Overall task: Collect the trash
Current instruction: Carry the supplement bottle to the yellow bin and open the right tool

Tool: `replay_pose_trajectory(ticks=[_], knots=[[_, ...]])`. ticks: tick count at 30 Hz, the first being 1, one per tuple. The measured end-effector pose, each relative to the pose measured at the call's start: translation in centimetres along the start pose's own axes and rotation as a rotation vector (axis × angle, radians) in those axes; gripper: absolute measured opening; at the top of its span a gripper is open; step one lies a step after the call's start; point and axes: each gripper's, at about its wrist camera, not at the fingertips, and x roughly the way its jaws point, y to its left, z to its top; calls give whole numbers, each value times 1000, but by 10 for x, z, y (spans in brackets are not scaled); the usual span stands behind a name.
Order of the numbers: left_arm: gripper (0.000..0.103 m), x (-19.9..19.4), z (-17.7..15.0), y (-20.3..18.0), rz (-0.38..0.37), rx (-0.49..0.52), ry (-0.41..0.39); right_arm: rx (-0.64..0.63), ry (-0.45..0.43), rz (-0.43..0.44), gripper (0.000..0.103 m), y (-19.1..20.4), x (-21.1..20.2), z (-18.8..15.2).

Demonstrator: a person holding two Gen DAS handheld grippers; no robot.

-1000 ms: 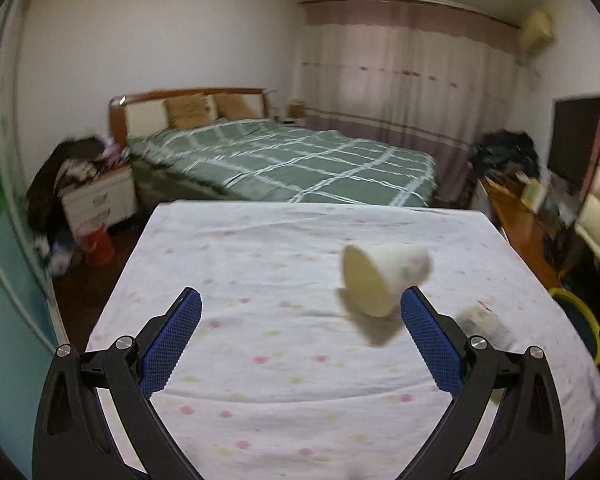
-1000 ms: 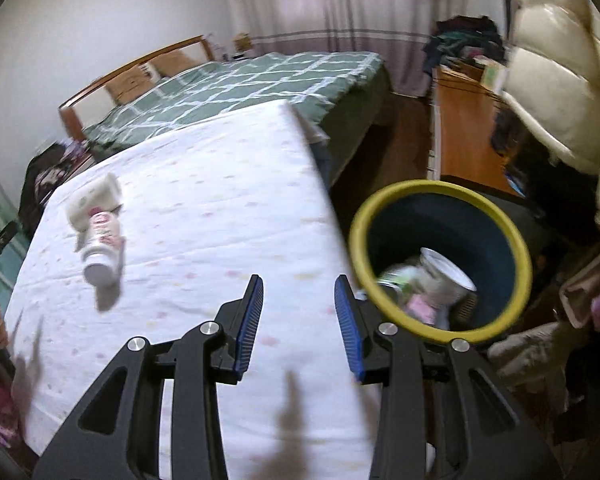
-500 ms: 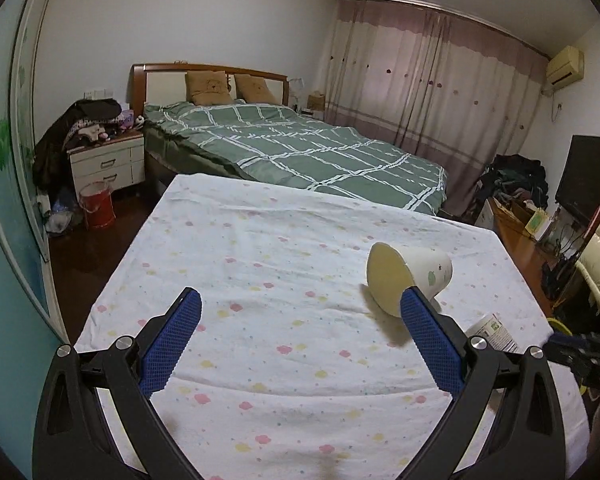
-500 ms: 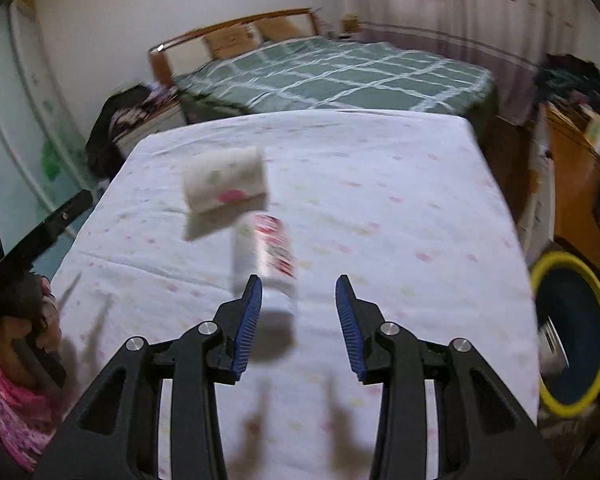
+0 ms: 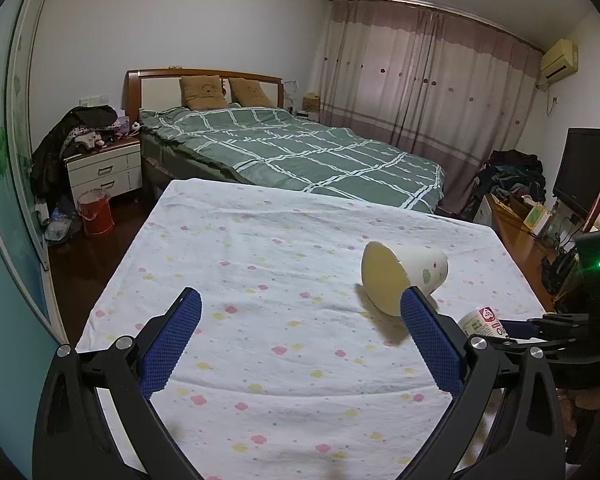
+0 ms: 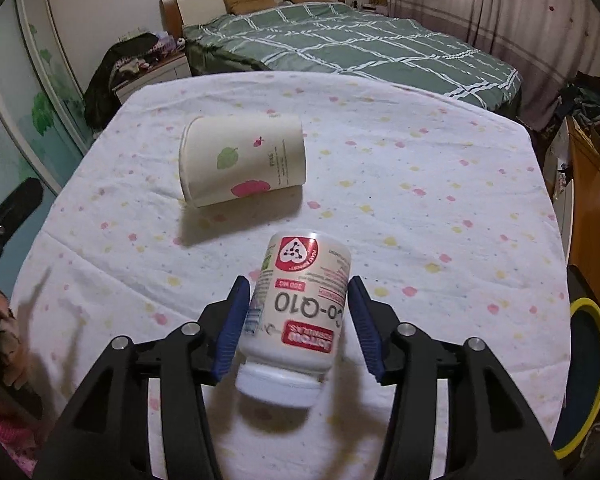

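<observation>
Left wrist view: the left hand-held gripper point(image 5: 300, 334) stood wide, nothing between its blue pads, over the bench point(image 5: 260, 264) with its flower-dotted white cloth. The paper cup point(image 5: 404, 276) lay on its side on the cloth, mouth toward the camera, just beyond the right pad. Right of the cup, part of the white supplement bottle point(image 5: 482, 320) showed, with the right hand-held gripper point(image 5: 540, 328) reaching in at it from the bench's right edge. Beyond the bench stood the green checked bed point(image 5: 300, 152).

Right wrist view: the right hand-held gripper point(image 6: 298, 312) sat astride the supplement bottle point(image 6: 300, 312), which lay on the cloth with its cap toward the camera. The jaws had just been opening; the left pad was at the bottle's side, the right pad showed a narrow gap, so no grip yet. The paper cup point(image 6: 242, 160) lay beyond the bottle, apart from it. The yellow-rimmed trash bin point(image 6: 588, 380) stood off the bench's right edge.
</observation>
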Motion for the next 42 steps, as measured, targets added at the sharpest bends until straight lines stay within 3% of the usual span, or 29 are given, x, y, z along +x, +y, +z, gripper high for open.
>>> replay_pose_trajectory(ticks=[4,11,19,28,33,42], knots=[[98,-1,1,-1,-2,0,-1,23,43,20,49,-1,12,0],[98,-2,1,-3,-4,3,2,33,39,29,46,-1,13,-4],[98,-3,1,-7,-4,10,6,102,-55,50,45,-28,-25,-14],[98,0,-2,-8,5,22,9,249,-183,27,45,-97,-83,-45],[98,1,-3,-9,9,27,12,325,-216,-56,45,-143,-107,-63],[98,4,-6,-12,9,46,23,502,-160,-250,45,-246,-108,-112]])
